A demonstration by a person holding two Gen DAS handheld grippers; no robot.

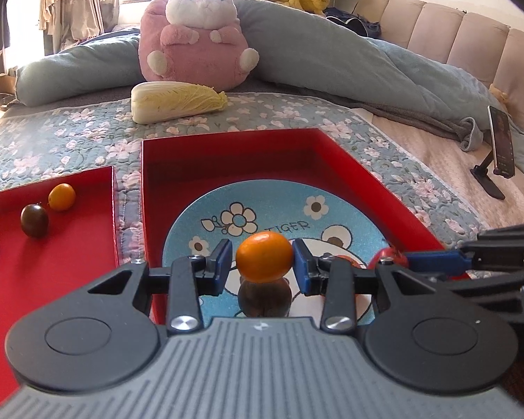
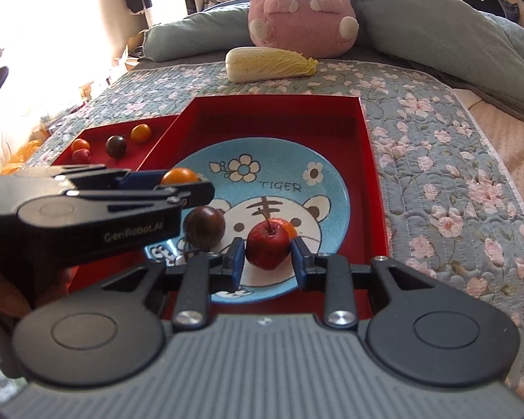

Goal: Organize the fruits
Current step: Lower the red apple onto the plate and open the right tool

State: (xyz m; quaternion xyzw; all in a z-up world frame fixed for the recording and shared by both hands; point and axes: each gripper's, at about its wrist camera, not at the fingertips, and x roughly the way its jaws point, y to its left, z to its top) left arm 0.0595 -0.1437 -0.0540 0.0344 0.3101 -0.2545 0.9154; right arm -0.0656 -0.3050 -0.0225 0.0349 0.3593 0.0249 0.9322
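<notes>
Pinching an orange fruit (image 1: 264, 257) above the blue plate (image 1: 349, 209), the left hand-held gripper (image 1: 262, 262) seems set to release; the right hand-held gripper (image 2: 268, 251) clamps a red fruit (image 2: 267, 246) (stem up) over the plate's near side.

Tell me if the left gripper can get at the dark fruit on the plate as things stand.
Probably not yet: the left gripper is shut on an orange fruit, so its jaws are full, though the dark fruit lies uncovered just below.

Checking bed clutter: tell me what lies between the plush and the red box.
A napa cabbage lies on the quilt between the plush and the red box; both views show it.
</notes>
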